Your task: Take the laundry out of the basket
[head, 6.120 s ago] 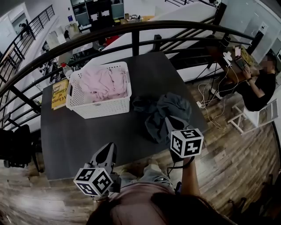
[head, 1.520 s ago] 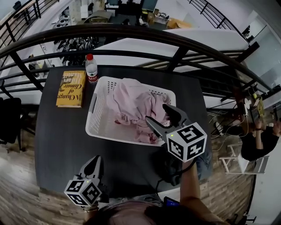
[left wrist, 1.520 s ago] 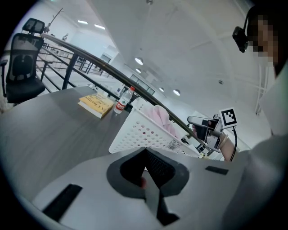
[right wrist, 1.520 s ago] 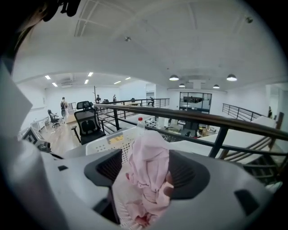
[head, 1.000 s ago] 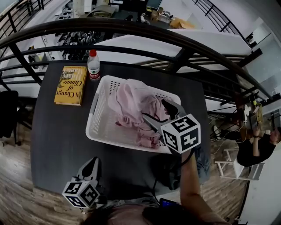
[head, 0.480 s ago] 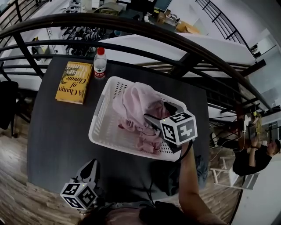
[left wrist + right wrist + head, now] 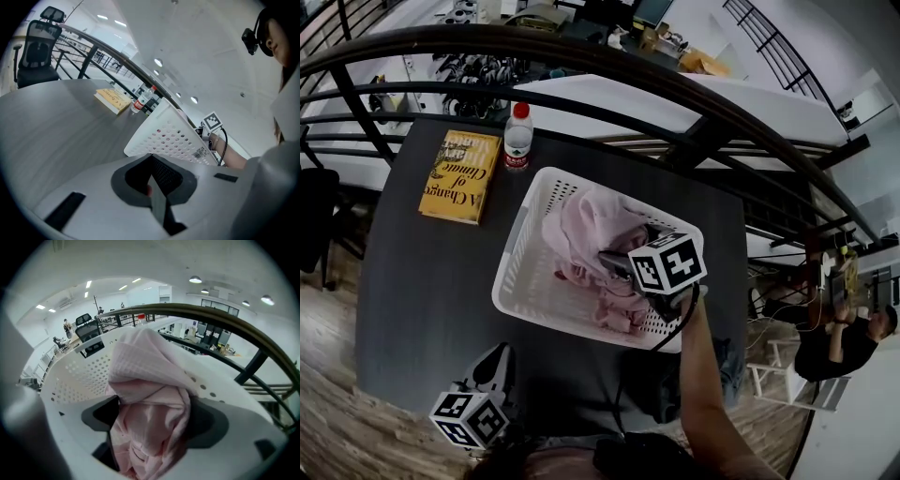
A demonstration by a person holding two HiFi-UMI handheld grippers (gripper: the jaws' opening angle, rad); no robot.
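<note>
The right gripper (image 7: 614, 264) reaches down into the basket (image 7: 512, 274), its jaws spread wide, and they have just been opening. The head view mostly shows its marker cube over the pink laundry (image 7: 589, 221). Only the right gripper view shows what sits at the right gripper (image 7: 151, 427): the pink laundry (image 7: 146, 376) is bunched between the open jaws and fills the gap, with no squeeze visible. Behind the cloth rises the basket's perforated wall (image 7: 70, 376).

The left gripper (image 7: 494, 360) hangs off the basket's near left corner, over the table (image 7: 412, 281). In its own view the left gripper (image 7: 152, 187) has its jaws together with nothing between them. That view also shows the basket (image 7: 173, 137) from outside.

A book (image 7: 459, 175) and a bottle (image 7: 517, 138) lie beyond the basket's far left corner. A dark garment (image 7: 660, 382) lies on the table just beside the basket's near right corner, seen only from the head.
</note>
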